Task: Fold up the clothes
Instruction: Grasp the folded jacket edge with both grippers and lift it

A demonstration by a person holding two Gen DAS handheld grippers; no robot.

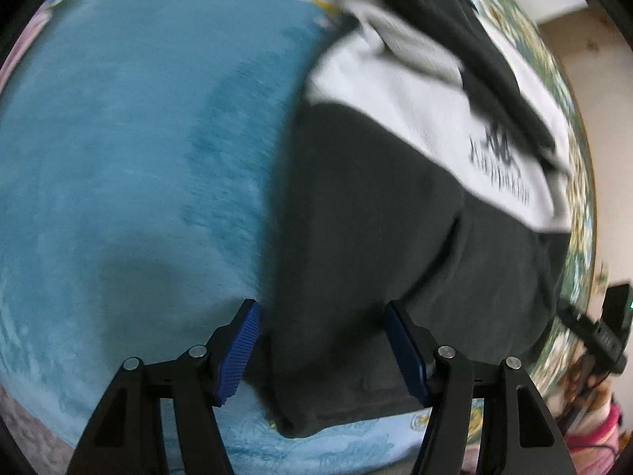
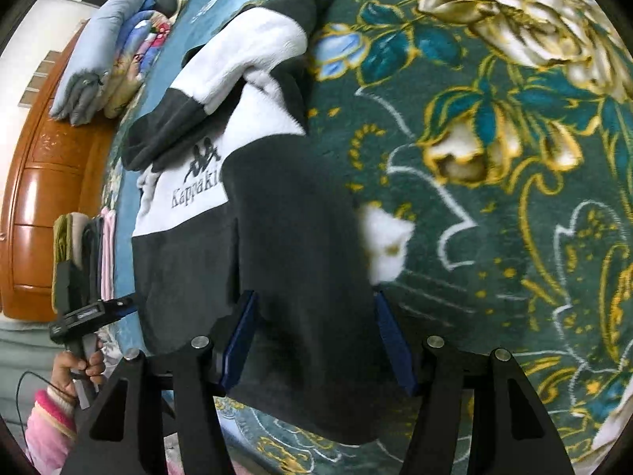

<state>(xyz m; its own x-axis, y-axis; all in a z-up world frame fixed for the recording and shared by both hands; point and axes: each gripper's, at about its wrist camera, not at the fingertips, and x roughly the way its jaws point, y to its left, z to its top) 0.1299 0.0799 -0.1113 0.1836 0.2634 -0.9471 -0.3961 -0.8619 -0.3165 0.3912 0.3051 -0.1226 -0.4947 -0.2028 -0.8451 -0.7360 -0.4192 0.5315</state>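
On the blanket (image 1: 118,158), seen from the left wrist, a dark grey and white sweatshirt (image 1: 376,237) is lying with its hem toward the camera. The left gripper (image 1: 322,340) is hovering at that hem with its blue pads spread wide, released and grasping nothing, the dark cloth showing between them. A sleeve is already lying crossed over the sweatshirt's white chest band, so the garment is looking part folded; the body below is lying long and not doubled over. The chest print is too blurred here to read.

From the right wrist, the sweatshirt (image 2: 277,237) is stretching away from the right gripper (image 2: 314,336), which is likewise hanging released over the hem, its pads wide apart. A dark panel is lying over the sweatshirt's right side (whether a folded-in flank or a sleeve, I cannot tell). The white band is showing a logo of two seated figures and the letters "Kappakid", cut off by that panel. Beyond the sweatshirt's collar end, folded bedding (image 2: 107,51) is sitting stacked.
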